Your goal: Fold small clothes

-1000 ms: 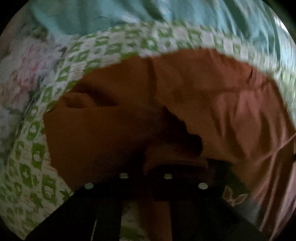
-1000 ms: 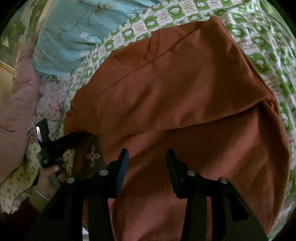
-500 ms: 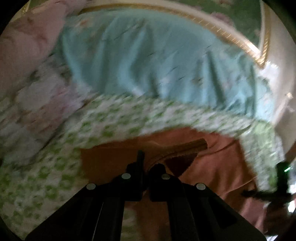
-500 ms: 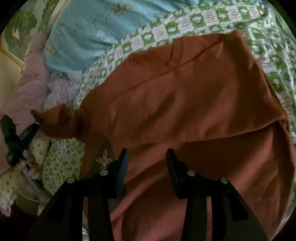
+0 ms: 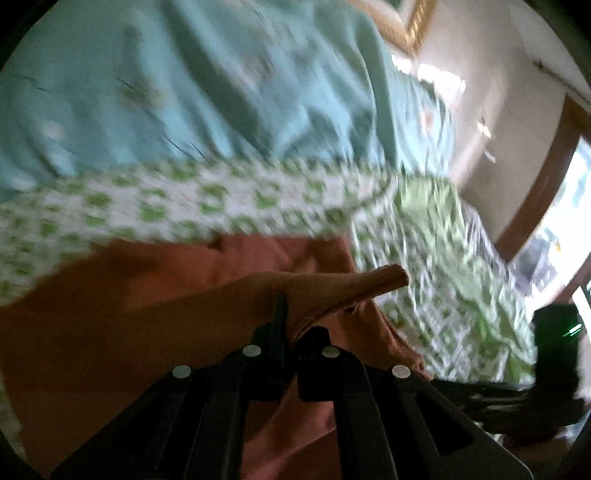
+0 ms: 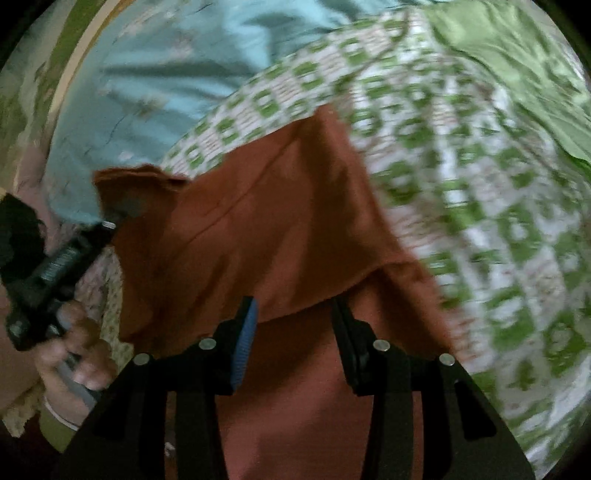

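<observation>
A rust-orange garment (image 6: 280,229) lies on a green-and-white checked bedsheet (image 6: 461,206). My left gripper (image 5: 293,325) is shut on the garment's cuffed sleeve end (image 5: 380,282) and holds it lifted above the rest of the garment (image 5: 110,314). In the right wrist view the left gripper (image 6: 107,223) shows at the left, pinching the raised corner of cloth. My right gripper (image 6: 295,314) is open and empty, low over the garment's folded edge. In the left wrist view the right gripper's body (image 5: 554,354) shows at the far right.
A light blue floral quilt (image 5: 184,85) lies at the head of the bed. A plain green cloth (image 6: 517,59) lies at the far right. A gold-framed headboard (image 5: 410,26) and a wall with a doorway (image 5: 546,177) stand behind.
My left gripper has lifted the sleeve end and carried it up and across the garment. My right gripper has moved forward along the garment, still open.
</observation>
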Demonstrator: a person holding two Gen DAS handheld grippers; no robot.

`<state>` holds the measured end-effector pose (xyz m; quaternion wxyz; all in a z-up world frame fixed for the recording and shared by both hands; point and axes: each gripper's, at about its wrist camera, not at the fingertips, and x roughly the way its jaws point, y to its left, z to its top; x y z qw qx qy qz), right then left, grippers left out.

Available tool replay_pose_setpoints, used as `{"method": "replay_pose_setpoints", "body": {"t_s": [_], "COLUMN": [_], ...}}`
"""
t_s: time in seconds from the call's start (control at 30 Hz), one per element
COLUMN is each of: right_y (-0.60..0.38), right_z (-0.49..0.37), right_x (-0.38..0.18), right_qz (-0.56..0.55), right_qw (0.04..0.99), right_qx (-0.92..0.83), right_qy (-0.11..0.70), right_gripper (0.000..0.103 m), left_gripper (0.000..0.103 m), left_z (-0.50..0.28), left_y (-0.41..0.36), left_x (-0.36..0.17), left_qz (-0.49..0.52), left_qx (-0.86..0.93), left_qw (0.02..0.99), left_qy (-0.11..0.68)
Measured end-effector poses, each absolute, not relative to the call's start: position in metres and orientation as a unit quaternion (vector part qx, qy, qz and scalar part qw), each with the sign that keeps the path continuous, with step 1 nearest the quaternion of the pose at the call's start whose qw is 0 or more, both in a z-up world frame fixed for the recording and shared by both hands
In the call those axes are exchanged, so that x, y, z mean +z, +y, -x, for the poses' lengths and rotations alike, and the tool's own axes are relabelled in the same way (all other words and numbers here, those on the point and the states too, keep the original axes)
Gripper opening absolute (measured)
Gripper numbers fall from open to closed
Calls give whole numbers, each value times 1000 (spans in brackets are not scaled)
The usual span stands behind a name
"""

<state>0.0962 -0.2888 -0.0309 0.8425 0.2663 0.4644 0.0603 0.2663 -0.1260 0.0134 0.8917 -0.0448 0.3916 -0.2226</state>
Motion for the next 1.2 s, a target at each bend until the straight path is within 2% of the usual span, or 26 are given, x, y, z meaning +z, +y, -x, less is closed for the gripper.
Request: {"method": "replay_pose_setpoints", "body": {"t_s": [0.13,0.17,0.2,0.27,0.3,0.37,0.5,0.67,0.77,0.87,0.9,0.93,0.97,1.03,1.1,1.2], "right_y": [-314,-317,-319,-321,-320,-315,-295,-277,-274,-269,-267,-264,-263,-263,-262,-255], "right_z": [-93,-93,-93,-96,-98,-103,-119,-149,-169,-188,-195,-199,-203,-212,-218,-217], "right_x": [-34,-34,-34,-34,-34,-33,-33,-37,-44,-57,-62,-64,-66,-68,-58,-14], "right_qz": [-279,-281,-284,-290,-292,-292,-293,-299,-322,-334,-328,-320,-313,-307,-305,-271], "right_qw": [841,841,840,839,838,838,831,826,817,806,805,806,806,804,810,845], "right_qx": [37,36,35,37,40,48,82,101,106,108,100,93,86,79,89,123], "right_qy": [461,461,461,459,459,458,465,467,467,478,484,490,495,504,493,445], "right_gripper": [43,43,43,43,43,44,49,61,62,63,61,51,29,10,7,7], "left_gripper": [3,6,16,25,39,53,55,58,65,65,66,68,68,68,63,55], "left_z": [-277,-279,-279,-272,-266,-252,-221,-181,-162,-158,-159,-161,-163,-169,-179,-194], "left_y": [-159,-165,-166,-162,-157,-141,-91,-3,53,93,101,107,114,117,117,122], "left_x": [-32,-42,-48,-53,-53,-50,-38,-33,-44,-69,-76,-82,-85,-83,-79,-70], "left_qz": [18,14,12,11,11,7,10,1,-14,-14,-10,-3,14,28,25,51], "left_qx": [-221,-220,-218,-222,-221,-207,-176,-69,34,98,107,112,108,113,125,140], "left_qw": [873,867,862,857,857,859,867,880,876,856,851,847,847,852,855,857], "left_qy": [433,448,457,465,466,467,466,470,480,508,514,519,520,510,503,493]}}
